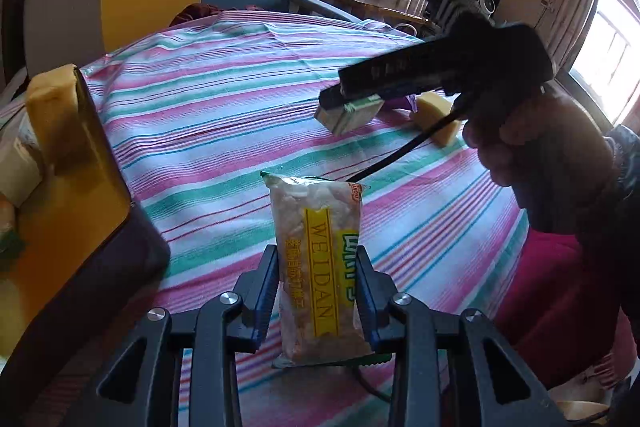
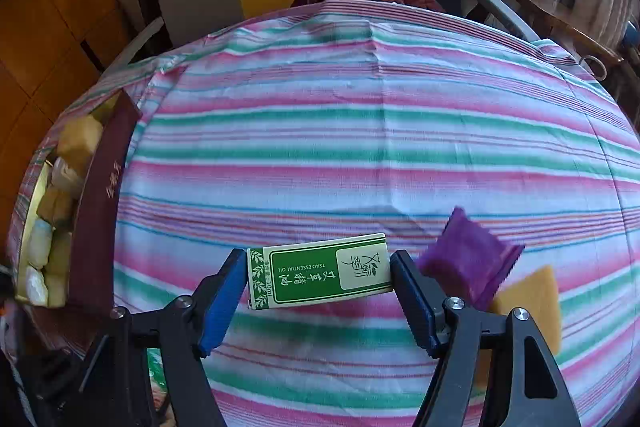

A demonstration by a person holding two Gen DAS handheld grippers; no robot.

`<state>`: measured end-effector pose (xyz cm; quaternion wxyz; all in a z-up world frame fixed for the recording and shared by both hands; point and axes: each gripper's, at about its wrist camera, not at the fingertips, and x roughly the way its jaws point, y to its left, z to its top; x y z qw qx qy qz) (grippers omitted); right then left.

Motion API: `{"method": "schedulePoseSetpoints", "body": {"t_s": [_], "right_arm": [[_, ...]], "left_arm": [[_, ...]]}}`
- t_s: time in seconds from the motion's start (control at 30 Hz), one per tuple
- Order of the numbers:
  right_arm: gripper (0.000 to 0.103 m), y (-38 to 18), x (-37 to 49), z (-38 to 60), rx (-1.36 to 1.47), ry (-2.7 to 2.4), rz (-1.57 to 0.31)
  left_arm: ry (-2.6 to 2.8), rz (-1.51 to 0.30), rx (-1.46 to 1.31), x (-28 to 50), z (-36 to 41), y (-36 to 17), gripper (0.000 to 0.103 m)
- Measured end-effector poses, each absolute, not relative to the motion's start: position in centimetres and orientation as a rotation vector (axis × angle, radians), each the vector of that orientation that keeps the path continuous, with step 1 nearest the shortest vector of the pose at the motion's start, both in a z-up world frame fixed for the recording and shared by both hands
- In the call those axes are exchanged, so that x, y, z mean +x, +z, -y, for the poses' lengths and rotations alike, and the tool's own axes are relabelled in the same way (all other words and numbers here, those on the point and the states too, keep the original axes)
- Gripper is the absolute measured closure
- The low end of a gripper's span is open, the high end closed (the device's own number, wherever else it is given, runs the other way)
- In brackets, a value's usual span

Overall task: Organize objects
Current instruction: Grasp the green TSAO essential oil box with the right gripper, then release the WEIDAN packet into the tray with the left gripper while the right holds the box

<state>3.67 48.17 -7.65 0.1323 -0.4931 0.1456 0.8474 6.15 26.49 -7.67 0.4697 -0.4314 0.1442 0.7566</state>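
Snack packet [image 1: 318, 263] clamped in left hand-held gripper [image 1: 318, 267], green box [image 2: 320, 271] in right hand-held gripper [image 2: 318, 279].

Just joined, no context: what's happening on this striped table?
A person is tidying with two handheld grippers. The left gripper is clamped on a snack packet. The right gripper holds a green essential-oil box lifted above the striped cloth. A purple packet and yellow sponge still lie loose; a box at the left already holds items.
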Motion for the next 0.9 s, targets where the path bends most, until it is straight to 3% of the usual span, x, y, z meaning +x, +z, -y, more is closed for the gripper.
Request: {"method": "schedulePoseSetpoints", "body": {"t_s": [0.3, 0.9], "right_arm": [[0.030, -9.4, 3.2, -46.6, -1.484, 2.427, -0.216], [0.030, -10.3, 3.2, -46.1, -1.501, 2.417, -0.154]], "left_arm": [[1.945, -0.302, -1.024, 6.1, -23.7, -5.4, 0.068], [2.066, -0.269, -0.985, 5.4, -21.9, -3.2, 0.068]]}}
